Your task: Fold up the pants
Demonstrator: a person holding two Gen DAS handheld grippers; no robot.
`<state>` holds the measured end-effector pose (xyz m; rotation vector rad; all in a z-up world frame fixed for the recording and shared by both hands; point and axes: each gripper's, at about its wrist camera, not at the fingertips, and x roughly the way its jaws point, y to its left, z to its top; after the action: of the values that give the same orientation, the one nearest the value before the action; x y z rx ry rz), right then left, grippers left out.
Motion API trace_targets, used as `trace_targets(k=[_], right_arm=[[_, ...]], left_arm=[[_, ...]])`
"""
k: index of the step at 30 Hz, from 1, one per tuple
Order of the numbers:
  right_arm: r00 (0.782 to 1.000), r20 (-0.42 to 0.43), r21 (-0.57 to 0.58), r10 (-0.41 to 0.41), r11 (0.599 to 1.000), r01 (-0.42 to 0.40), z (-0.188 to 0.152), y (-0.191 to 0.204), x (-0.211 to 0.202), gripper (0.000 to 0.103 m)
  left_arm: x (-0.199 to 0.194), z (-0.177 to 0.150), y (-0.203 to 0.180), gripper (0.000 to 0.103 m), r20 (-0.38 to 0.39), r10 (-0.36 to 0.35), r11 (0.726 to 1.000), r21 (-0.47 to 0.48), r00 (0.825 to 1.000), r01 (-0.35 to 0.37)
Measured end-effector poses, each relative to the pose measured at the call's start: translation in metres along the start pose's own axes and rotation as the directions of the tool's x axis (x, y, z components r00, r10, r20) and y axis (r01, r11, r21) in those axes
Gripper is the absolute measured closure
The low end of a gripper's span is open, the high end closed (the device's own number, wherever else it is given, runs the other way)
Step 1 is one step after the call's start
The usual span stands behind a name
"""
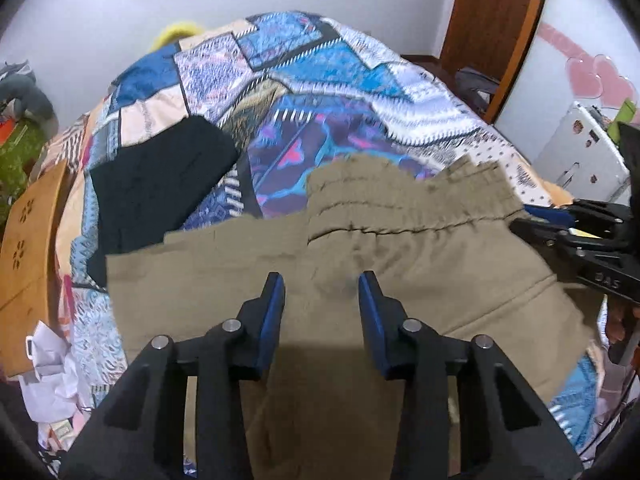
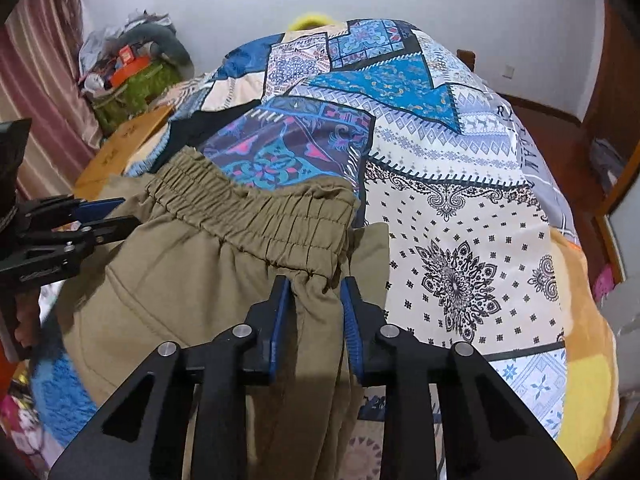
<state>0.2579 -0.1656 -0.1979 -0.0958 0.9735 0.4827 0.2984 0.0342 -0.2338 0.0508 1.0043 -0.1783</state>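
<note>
Olive-khaki pants [image 1: 360,272] lie on a patchwork bedspread, folded over with the elastic waistband [image 2: 256,216] on top. My left gripper [image 1: 322,292] is open, its blue pads hovering over the middle of the pants. My right gripper [image 2: 316,300] is open with a bunch of fabric just below the waistband between its pads. The right gripper shows at the right edge of the left wrist view [image 1: 576,232]. The left gripper shows at the left edge of the right wrist view [image 2: 80,220].
A folded black garment [image 1: 160,184] lies on the bedspread [image 2: 460,208] to the left of the pants. A wooden board [image 1: 28,264] stands at the bed's left edge. Clutter sits by the far left wall [image 2: 128,68]. A door [image 1: 496,12] is far right.
</note>
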Motion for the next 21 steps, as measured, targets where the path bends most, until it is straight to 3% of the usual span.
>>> trace_targets(k=[3, 7, 11, 13, 16, 18, 19, 21], right_arm=[[1.0, 0.014, -0.022, -0.022, 1.0, 0.022, -0.005, 0.003, 0.001, 0.082], [1.0, 0.004, -0.007, -0.003, 1.0, 0.003, -0.001, -0.001, -0.001, 0.081], [1.0, 0.011, 0.024, 0.017, 1.0, -0.018, 0.003, -0.004, -0.013, 0.081], [0.999, 0.036, 0.037, 0.012, 0.999, -0.013, 0.004, -0.005, -0.024, 0.081], [0.998, 0.069, 0.036, 0.0, 0.999, -0.003, 0.005, -0.002, -0.041, 0.068], [0.995, 0.103, 0.041, 0.004, 0.999, -0.008, 0.005, -0.001, -0.053, 0.052], [0.993, 0.116, 0.041, 0.002, 0.999, -0.007, 0.007, -0.001, -0.057, 0.049], [0.99, 0.144, 0.036, -0.007, 0.999, 0.002, 0.006, 0.001, -0.068, 0.037]], left_arm=[[-0.002, -0.005, 0.002, 0.063, 0.026, 0.031, 1.0, -0.004, 0.999, -0.031], [-0.009, -0.003, 0.019, 0.063, 0.019, -0.03, 0.996, -0.082, 0.999, 0.031], [-0.04, -0.004, 0.029, 0.063, 0.103, 0.013, 0.992, -0.123, 0.995, 0.0], [-0.06, -0.005, 0.037, 0.063, 0.146, 0.088, 0.986, -0.15, 0.985, -0.066], [-0.084, -0.007, 0.049, 0.063, 0.191, 0.167, 0.976, -0.169, 0.967, -0.135], [-0.095, -0.01, 0.058, 0.06, 0.205, 0.183, 0.972, -0.186, 0.962, -0.145], [-0.1, -0.011, 0.064, 0.057, 0.208, 0.187, 0.97, -0.194, 0.96, -0.147], [-0.106, -0.016, 0.076, 0.033, 0.212, 0.199, 0.965, -0.21, 0.957, -0.155]])
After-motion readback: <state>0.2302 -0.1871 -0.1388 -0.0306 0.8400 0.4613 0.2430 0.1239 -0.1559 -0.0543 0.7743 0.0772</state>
